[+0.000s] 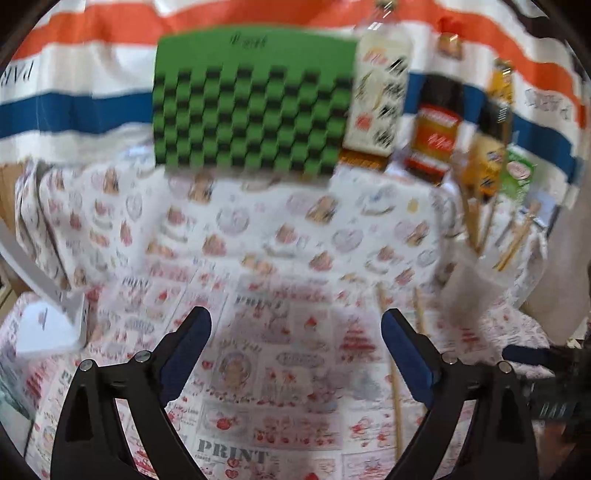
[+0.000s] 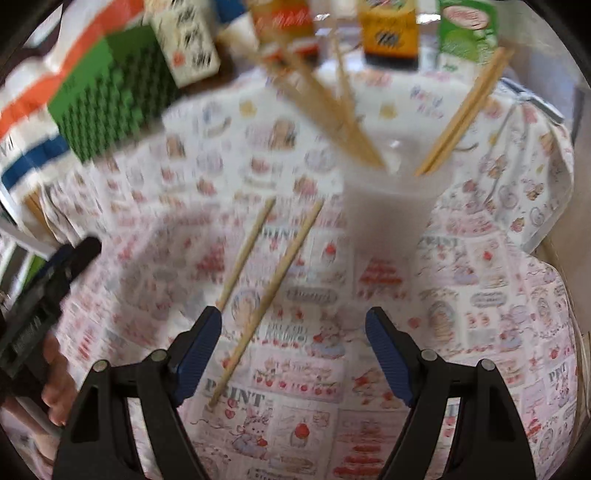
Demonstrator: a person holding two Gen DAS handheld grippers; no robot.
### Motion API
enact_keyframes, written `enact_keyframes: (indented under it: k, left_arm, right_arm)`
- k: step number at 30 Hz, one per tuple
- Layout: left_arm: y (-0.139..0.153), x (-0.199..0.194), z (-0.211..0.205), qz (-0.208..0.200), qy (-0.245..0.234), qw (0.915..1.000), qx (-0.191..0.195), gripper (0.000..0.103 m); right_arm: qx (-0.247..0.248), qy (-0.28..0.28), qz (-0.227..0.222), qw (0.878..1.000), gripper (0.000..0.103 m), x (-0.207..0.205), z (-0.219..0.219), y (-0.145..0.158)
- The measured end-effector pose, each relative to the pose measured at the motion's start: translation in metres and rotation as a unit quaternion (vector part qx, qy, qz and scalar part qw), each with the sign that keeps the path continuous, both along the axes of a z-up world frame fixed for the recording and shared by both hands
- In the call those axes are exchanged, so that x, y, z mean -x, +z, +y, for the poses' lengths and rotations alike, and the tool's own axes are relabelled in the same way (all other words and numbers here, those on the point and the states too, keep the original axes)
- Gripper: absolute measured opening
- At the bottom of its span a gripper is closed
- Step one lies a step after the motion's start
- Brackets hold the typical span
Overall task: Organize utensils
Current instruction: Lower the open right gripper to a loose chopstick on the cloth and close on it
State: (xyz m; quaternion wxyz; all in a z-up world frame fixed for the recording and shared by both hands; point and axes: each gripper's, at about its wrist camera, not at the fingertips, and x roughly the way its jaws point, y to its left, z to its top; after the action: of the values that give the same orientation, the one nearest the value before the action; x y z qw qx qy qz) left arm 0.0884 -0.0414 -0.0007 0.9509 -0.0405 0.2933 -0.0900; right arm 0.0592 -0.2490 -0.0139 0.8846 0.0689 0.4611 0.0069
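Two loose wooden chopsticks [image 2: 273, 280] lie on the printed tablecloth [image 2: 480, 295], just ahead of my right gripper [image 2: 293, 328], which is open and empty above them. A clear plastic cup [image 2: 388, 218] stands beyond, holding several chopsticks [image 2: 332, 107] that lean outward. My left gripper [image 1: 295, 332] is open and empty over the cloth. In the left wrist view the loose chopsticks [image 1: 395, 387] lie to its right and the cup [image 1: 465, 288] stands further right. Both views are motion-blurred.
A green and black checkered box [image 1: 251, 103] stands at the back, with a white carton [image 1: 380, 96], a dark jar [image 1: 436, 133], a yellow bottle [image 1: 491, 147] and a green carton [image 2: 469, 33] beside it. A white object [image 1: 48, 328] sits at the left edge.
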Motion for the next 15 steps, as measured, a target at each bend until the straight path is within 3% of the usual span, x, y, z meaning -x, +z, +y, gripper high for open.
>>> enact_keyframes:
  k: [6, 10, 15]
  left_arm:
    - [-0.014, -0.013, 0.011, 0.04, 0.023, 0.9987, 0.019, 0.092]
    - [-0.011, -0.008, 0.003, 0.026, 0.026, 0.9993, -0.011, 0.092]
    - [-0.002, -0.001, 0.001, 0.016, 0.006, 0.9998, 0.007, 0.092]
  right_arm:
    - [0.043, 0.027, -0.001, 0.999, 0.079, -0.007, 0.02, -0.017]
    - [0.073, 0.038, 0.007, 0.997, 0.079, -0.008, 0.03, -0.03]
    - [0.076, 0.043, 0.003, 0.996, 0.079, -0.008, 0.034, -0.035]
